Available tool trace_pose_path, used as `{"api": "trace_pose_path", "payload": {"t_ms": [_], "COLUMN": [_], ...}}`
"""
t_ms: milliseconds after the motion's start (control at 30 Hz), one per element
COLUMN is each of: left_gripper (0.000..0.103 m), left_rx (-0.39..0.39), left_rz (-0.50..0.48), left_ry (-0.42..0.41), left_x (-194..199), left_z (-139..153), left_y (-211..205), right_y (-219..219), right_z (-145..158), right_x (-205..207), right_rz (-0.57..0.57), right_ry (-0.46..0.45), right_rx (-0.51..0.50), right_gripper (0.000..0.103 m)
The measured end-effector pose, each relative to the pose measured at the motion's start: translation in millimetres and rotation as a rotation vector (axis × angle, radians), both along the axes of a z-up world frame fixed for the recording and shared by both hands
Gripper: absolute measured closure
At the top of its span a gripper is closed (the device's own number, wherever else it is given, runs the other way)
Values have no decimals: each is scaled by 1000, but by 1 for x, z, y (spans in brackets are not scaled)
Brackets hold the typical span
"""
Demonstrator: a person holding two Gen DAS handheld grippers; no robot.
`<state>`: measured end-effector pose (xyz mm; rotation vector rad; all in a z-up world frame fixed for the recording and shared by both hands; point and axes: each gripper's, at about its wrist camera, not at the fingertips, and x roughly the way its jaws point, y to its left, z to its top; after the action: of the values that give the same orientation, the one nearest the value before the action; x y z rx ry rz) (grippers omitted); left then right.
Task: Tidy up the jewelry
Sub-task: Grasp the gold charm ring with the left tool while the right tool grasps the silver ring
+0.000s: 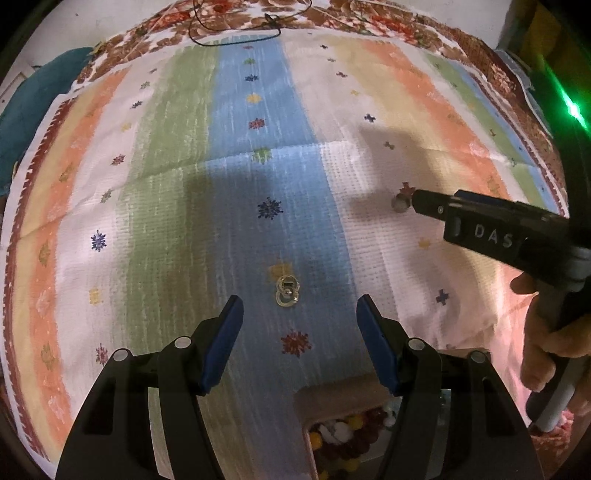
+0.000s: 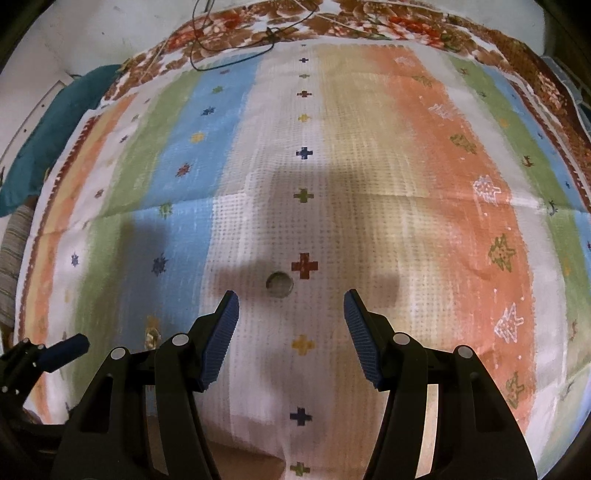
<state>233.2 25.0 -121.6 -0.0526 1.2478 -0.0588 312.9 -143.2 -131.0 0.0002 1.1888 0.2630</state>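
A small gold earring (image 1: 287,291) lies on the blue stripe of the striped cloth (image 1: 184,184), just ahead of my left gripper (image 1: 299,308), which is open and empty. A small round silver ring (image 2: 280,284) lies on the white stripe, just ahead of my right gripper (image 2: 291,304), which is open and empty. The ring also shows in the left wrist view (image 1: 400,202), at the tip of the right gripper (image 1: 480,225). The earring shows faintly in the right wrist view (image 2: 152,334).
A brown box (image 1: 343,397) holding coloured beads (image 1: 343,439) sits under the left gripper at the near edge. A thin black cord (image 1: 236,26) lies at the cloth's far edge. A teal cloth (image 2: 48,140) lies at the far left.
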Motion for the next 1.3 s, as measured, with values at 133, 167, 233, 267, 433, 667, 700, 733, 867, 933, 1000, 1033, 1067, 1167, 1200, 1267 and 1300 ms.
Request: {"api": "trace_pose_path", "payload": {"t_ms": [133, 167, 233, 267, 433, 667, 700, 733, 867, 933, 1000, 1033, 1067, 1167, 1200, 1267, 1300], "left_gripper": [39, 39, 40, 41, 52, 53, 53, 53, 54, 56, 63, 67, 73, 86, 87, 87, 87], "left_rx": [-2, -1, 8, 9, 16, 17, 20, 22, 28, 23, 29, 31, 29, 9, 5, -23, -32], "left_rz": [-1, -3, -5, -6, -6, -24, -27, -29, -26, -29, -37, -43, -47, -33, -33, -28, -25], "left_ry": [23, 26, 31, 35, 49, 77, 80, 83, 92, 89, 84, 80, 78, 80, 80, 78, 77], "left_x": [7, 8, 10, 11, 18, 25, 26, 27, 31, 33, 33, 33, 32, 31, 31, 30, 30], "left_z": [-10, -13, -17, -20, -30, -44, -46, -48, -54, -55, -56, -56, -56, -57, -57, -57, -57], "left_y": [5, 6, 7, 8, 10, 6, 5, 5, 8, 9, 8, 7, 7, 12, 13, 18, 19], "right_y": [7, 9, 11, 13, 20, 26, 27, 28, 28, 27, 26, 26, 26, 26, 25, 24, 23], "right_z": [-9, -12, -16, -18, -21, -31, -33, -33, -34, -35, -36, -36, -36, -36, -36, -36, -36], "right_x": [7, 9, 12, 14, 21, 25, 24, 23, 24, 24, 25, 25, 26, 26, 26, 26, 26], "right_rz": [19, 23, 31, 38, 51, 77, 85, 93, 113, 117, 118, 112, 107, 112, 109, 104, 102], "right_ry": [11, 14, 19, 19, 18, 40, 39, 39, 43, 44, 43, 42, 44, 54, 55, 59, 60], "right_rx": [-21, -26, -30, -33, -42, -57, -64, -71, -81, -79, -89, -90, -89, -74, -72, -69, -65], "right_gripper": [44, 44, 44, 44, 44, 44, 44, 44, 44, 45, 48, 51, 53, 67, 73, 83, 83]}}
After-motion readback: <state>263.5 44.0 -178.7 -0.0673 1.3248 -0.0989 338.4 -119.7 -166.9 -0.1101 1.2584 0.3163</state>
